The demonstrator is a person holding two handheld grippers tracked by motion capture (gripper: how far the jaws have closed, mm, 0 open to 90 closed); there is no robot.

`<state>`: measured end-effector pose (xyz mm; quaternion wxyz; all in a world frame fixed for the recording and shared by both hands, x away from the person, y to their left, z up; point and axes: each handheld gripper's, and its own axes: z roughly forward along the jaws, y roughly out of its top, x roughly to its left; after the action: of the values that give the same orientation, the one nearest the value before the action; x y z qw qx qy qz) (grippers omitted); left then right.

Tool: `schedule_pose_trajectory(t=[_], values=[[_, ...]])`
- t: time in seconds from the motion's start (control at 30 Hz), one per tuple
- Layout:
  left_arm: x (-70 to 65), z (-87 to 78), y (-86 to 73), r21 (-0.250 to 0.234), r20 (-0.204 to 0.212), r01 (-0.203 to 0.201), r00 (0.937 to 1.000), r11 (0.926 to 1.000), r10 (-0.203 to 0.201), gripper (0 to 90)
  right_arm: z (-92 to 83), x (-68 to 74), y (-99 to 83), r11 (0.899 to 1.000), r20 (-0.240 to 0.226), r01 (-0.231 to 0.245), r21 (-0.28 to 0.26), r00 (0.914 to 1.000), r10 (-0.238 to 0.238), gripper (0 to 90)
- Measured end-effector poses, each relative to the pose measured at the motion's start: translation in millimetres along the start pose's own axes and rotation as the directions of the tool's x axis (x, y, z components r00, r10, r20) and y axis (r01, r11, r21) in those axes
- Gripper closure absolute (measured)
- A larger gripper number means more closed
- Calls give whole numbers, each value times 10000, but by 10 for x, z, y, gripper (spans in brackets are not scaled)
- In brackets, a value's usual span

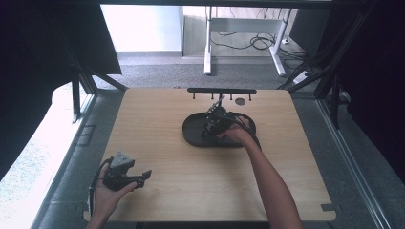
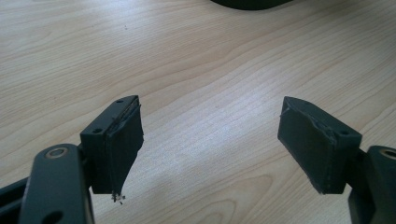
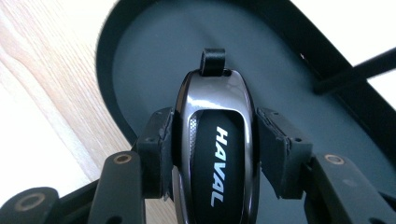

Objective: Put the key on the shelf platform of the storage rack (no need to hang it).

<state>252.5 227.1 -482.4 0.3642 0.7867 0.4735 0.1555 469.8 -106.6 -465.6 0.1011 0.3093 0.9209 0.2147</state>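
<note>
You are holding the right tongs [image 1: 216, 125] over the black oval tray [image 1: 193, 136] that is sitting toward the far middle of the wooden worktop [image 1: 191, 186], and they are clamped on a glossy black car key [image 3: 217, 154]. In the right gripper view the key is lying lengthwise between the two black pads [image 3: 159, 154], which are pressing on its left and right sides; the white word HAVAL is running along its dark face, and a small black loop [image 3: 213, 61] is sticking out of its far end. The key is hanging above the tray's flat dark floor, inside the line of the raised rim; whether it is touching that floor cannot be told, and what else is lying in the tray is hidden behind your hand in the high view. Your left tongs [image 1: 143, 177] are resting near the front left corner of the worktop, well apart from the tray, with the jaws standing wide apart and nothing between them, just bare wood grain beneath in the left gripper view.
</note>
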Motion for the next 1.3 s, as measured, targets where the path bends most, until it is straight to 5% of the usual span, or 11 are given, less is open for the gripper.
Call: schedule_pose_trajectory(t=[0.93,1.3], values=[[-11,23,-3,75,9,-16,10000,10000,16,223,280,-231,-317,9979,452,-274,591,9987,248,483],[-22,29,-2,112,20,-57,10000,9999,56,223,164,-187,-297,9993,618,-331,169,9976,320,410]])
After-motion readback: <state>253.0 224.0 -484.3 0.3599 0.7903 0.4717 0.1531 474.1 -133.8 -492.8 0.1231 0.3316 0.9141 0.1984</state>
